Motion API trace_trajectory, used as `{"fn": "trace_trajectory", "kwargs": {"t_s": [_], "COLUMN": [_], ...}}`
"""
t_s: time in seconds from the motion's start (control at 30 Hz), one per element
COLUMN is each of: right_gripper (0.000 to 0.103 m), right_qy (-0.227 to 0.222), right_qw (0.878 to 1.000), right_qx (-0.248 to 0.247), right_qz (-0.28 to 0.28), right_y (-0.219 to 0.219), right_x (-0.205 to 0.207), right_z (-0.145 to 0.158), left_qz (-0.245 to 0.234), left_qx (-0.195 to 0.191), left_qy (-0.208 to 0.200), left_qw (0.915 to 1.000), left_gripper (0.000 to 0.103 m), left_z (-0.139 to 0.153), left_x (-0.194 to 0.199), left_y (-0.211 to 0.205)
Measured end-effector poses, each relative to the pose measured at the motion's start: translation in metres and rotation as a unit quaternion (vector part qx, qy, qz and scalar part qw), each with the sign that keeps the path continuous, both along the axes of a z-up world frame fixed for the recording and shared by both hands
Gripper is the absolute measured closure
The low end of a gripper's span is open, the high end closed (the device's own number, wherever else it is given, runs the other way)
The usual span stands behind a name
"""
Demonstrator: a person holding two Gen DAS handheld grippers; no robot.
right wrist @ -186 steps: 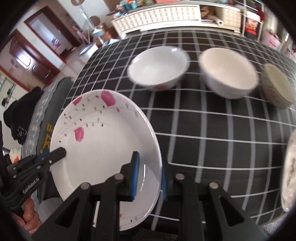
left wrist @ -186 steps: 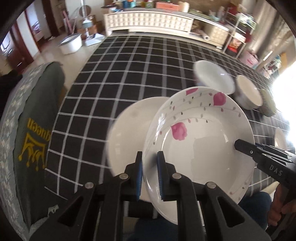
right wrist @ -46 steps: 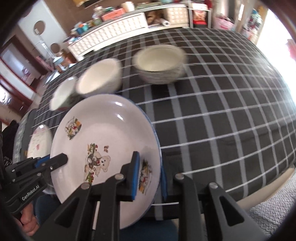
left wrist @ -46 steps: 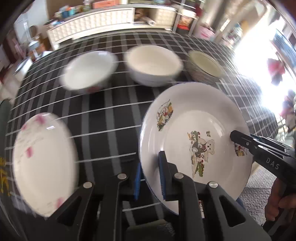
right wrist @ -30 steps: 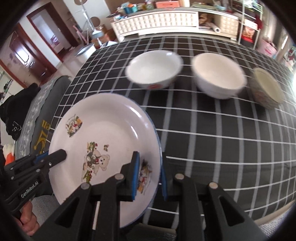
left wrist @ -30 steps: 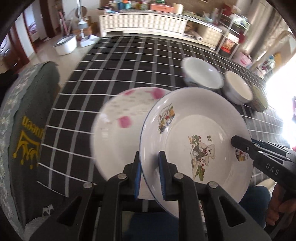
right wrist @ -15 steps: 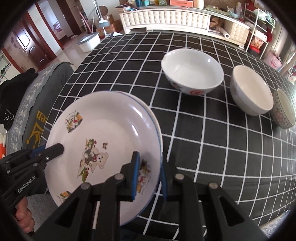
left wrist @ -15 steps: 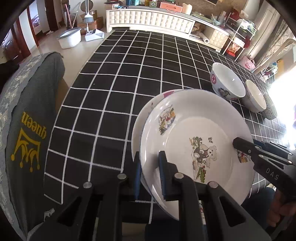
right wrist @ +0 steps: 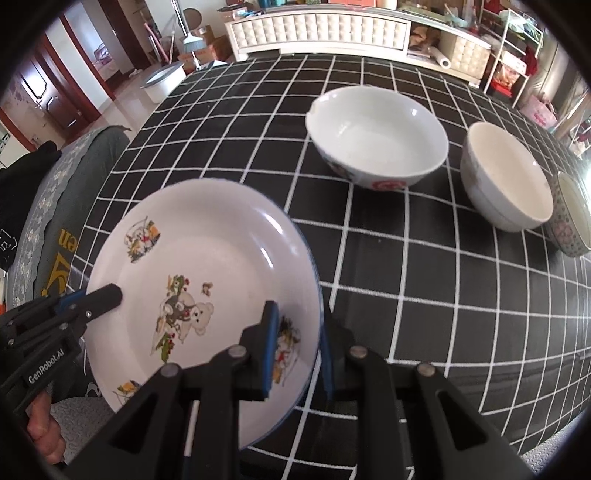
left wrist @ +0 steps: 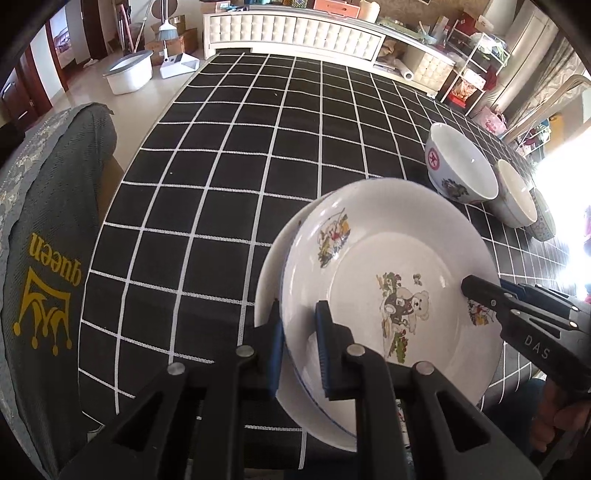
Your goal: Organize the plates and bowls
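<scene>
A white plate with cartoon bear prints (left wrist: 388, 258) (right wrist: 207, 258) is held by both grippers. My left gripper (left wrist: 299, 347) is shut on its near left rim, and my right gripper (right wrist: 297, 350) is shut on its right rim. The bear plate sits over a second white plate (left wrist: 269, 273), whose left edge shows beneath it on the table. Three bowls stand to the right: a wide printed bowl (right wrist: 376, 136) (left wrist: 458, 166), a plain white bowl (right wrist: 506, 177) (left wrist: 515, 195) and a small patterned bowl (right wrist: 570, 218).
The table has a black cloth with a white grid (left wrist: 236, 155). A chair back under a grey cover with a yellow crown print (left wrist: 48, 280) stands at the table's left edge. A white cabinet (left wrist: 291, 29) is beyond the far end.
Both grippers have carried the bear plate left over the flower plate and lowered it. The flower plate now shows only as an edge beneath it.
</scene>
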State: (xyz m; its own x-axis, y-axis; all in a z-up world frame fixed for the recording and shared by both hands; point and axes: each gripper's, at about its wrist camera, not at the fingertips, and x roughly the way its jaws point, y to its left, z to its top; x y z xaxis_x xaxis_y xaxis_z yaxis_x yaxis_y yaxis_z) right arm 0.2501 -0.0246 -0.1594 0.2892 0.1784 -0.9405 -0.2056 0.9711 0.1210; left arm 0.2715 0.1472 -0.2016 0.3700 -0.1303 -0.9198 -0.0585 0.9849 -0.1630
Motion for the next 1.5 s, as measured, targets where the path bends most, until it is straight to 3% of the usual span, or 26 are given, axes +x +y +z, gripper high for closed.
{"fn": "trace_trajectory", "kwargs": {"t_s": [0.43,0.57,0.7,0.93,1.17,1.5], "right_gripper": [0.078,0.078,0.078,0.075,0.059,0.058], "right_qy": [0.012,0.005,-0.006,-0.018,-0.053,-0.084], "right_qw": [0.999,0.999,0.999,0.998,0.997,0.996], "right_qx": [0.030,0.029,0.039,0.051,0.050,0.032], "right_qz": [0.024,0.028,0.027,0.031,0.024,0.018], "right_y": [-0.015,-0.021,-0.027,-0.033,-0.048,-0.070], "right_x": [-0.010,-0.015,-0.018,-0.019,-0.016,0.010], "right_z": [0.007,0.016,0.028,0.043,0.073,0.100], "left_qz": [0.011,0.015,0.003,-0.016,-0.031,-0.063], "left_qx": [0.032,0.051,0.078,0.069,0.056,0.047], "left_qy": [0.019,0.015,-0.011,-0.041,-0.070,-0.080], "left_qw": [0.9992,0.9985,0.9969,0.9966,0.9955,0.9937], "left_gripper": [0.084,0.065,0.064,0.064,0.063,0.063], "left_z": [0.007,0.017,0.035,0.065,0.089,0.099], "left_x": [-0.011,-0.020,-0.028,-0.026,-0.012,0.027], "left_y": [-0.008,-0.016,-0.029,-0.048,-0.068,-0.096]}}
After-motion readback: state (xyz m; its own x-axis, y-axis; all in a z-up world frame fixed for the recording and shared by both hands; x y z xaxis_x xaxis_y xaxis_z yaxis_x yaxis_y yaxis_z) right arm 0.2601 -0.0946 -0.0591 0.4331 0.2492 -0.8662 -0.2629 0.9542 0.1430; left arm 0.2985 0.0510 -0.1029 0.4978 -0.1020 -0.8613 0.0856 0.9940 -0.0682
